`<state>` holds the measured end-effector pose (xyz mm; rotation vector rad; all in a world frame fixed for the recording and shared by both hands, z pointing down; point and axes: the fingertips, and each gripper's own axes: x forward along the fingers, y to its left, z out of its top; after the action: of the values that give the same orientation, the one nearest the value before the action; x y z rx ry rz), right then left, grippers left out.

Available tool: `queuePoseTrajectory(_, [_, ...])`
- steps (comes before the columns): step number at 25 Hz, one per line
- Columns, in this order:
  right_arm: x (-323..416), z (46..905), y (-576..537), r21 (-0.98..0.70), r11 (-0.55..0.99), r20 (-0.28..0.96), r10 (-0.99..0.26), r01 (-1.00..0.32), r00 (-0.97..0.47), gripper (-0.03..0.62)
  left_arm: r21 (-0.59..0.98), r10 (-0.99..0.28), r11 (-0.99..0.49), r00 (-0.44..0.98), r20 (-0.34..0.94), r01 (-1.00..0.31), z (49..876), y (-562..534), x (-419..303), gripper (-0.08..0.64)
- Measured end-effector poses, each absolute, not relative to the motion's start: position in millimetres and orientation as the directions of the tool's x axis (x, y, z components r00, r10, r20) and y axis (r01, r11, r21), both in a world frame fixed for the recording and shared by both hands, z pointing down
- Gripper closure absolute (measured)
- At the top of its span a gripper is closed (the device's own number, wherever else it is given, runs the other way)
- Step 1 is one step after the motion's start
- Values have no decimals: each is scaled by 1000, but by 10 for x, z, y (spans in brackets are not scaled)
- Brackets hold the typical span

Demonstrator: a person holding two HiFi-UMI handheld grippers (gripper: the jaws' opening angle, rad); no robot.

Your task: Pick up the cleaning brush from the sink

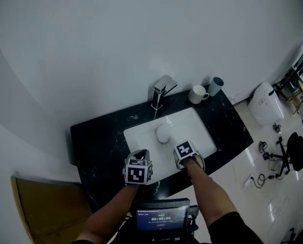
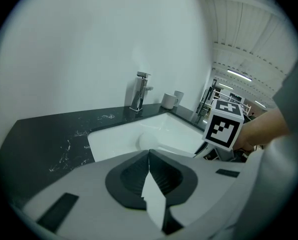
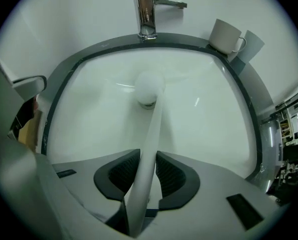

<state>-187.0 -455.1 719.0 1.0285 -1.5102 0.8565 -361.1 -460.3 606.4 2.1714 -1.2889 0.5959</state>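
**Basin open, rim busy**

Chrome tap (image 1: 161, 91) guards the back rim of the white rectangular sink (image 1: 193, 126). White mug (image 1: 197, 94) and teal cup (image 1: 215, 85) crowd the back-right corner. White round-headed cleaning brush (image 1: 163, 133) splits the bowl. Black marble counter (image 1: 98, 141) free at left.

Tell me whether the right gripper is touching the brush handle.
Touching. The right gripper view shows the right gripper with both pads pressed against the cleaning brush handle, no gap.
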Motion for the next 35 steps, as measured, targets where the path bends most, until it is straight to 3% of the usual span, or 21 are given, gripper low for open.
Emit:
queuePoseTrajectory(11, [-1732,7013,-4552,17,300,965,-256,-954,-64,517,235,-664,-393,451,596,-889,5951,-4591,-3599,551])
queuePoseTrajectory(16, [-1642,6480,-4409,-93,261,904,-383,-961,-192,517,252,-697,-399,471,541,-881,5594,-4548,-3545,551])
queuePoseTrajectory(22, [-1479,5366,-4160,-211,318,676,-636,-924,-373,517,215,-767,-449,497,406,-867,4984,-4393,-3318,551])
queuePoseTrajectory(26, [-1132,4715,-3925,-181,425,482,-748,-887,-457,517,166,-824,-462,491,282,-871,4567,-4109,-2921,552])
queuePoseTrajectory(30, [-517,4299,-3704,-133,524,328,-777,-841,-537,517,123,-883,-413,430,189,-902,4286,-3792,-2286,552])
queuePoseTrajectory(35, [226,3849,-3404,-28,669,201,-724,-742,-660,520,87,-942,-317,324,91,-945,3971,-3280,-1422,552])
